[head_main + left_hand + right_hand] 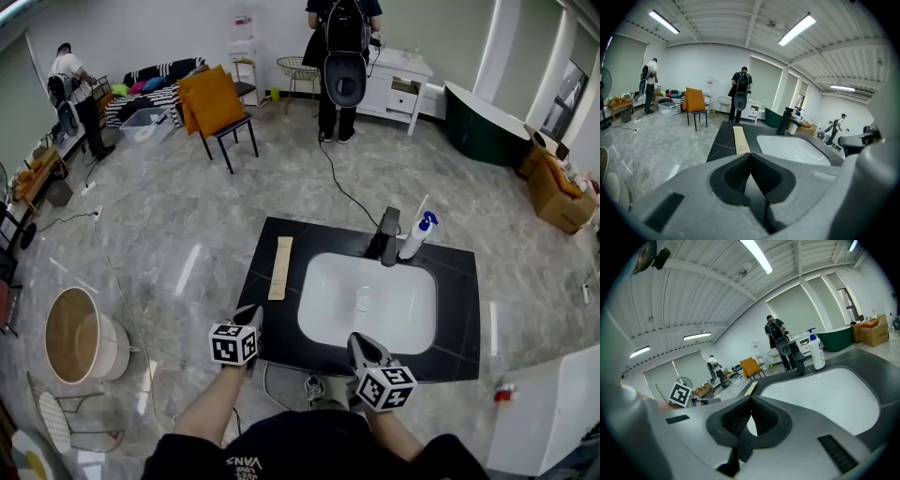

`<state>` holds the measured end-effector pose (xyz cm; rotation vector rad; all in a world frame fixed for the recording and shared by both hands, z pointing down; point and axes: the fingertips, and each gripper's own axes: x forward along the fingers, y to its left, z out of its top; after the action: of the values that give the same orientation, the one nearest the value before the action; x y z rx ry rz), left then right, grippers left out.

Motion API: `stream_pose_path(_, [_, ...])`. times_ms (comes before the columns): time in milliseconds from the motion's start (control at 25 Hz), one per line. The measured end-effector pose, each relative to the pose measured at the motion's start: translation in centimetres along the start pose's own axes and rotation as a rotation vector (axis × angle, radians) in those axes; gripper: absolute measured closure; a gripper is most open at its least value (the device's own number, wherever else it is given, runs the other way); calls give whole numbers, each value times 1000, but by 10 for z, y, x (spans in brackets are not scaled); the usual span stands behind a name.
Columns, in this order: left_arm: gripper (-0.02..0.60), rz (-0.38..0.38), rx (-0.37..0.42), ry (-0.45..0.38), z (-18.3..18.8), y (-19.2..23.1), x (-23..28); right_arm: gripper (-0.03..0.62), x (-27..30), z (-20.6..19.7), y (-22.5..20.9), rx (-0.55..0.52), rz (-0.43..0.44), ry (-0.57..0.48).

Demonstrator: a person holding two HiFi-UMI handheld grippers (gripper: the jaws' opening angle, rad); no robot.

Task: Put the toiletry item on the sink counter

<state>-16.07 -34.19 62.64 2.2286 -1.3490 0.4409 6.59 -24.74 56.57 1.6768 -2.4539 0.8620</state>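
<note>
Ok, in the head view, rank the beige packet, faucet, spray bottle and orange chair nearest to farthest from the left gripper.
1. Beige packet, left on the counter.
2. Faucet, behind the basin.
3. Spray bottle, right of faucet.
4. Orange chair, across the floor.

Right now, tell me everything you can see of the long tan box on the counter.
The tan box is a slim, flat carton, cardboard by its look, with small unreadable print near one end. It lies flat on the black counter, left of the white basin and lengthwise along it. Only the counter touches it.
</note>
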Motion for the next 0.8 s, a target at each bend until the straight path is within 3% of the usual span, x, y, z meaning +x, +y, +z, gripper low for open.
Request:
stream_pose_path(440, [572,-81,90,-101,-2,-25,-77,594,-38,-27,38,-20,-12,-3])
stream_pose_path(800, [571,-148,116,-140,-17,-39,-148,594,-66,-47,70,-39,-18,-7])
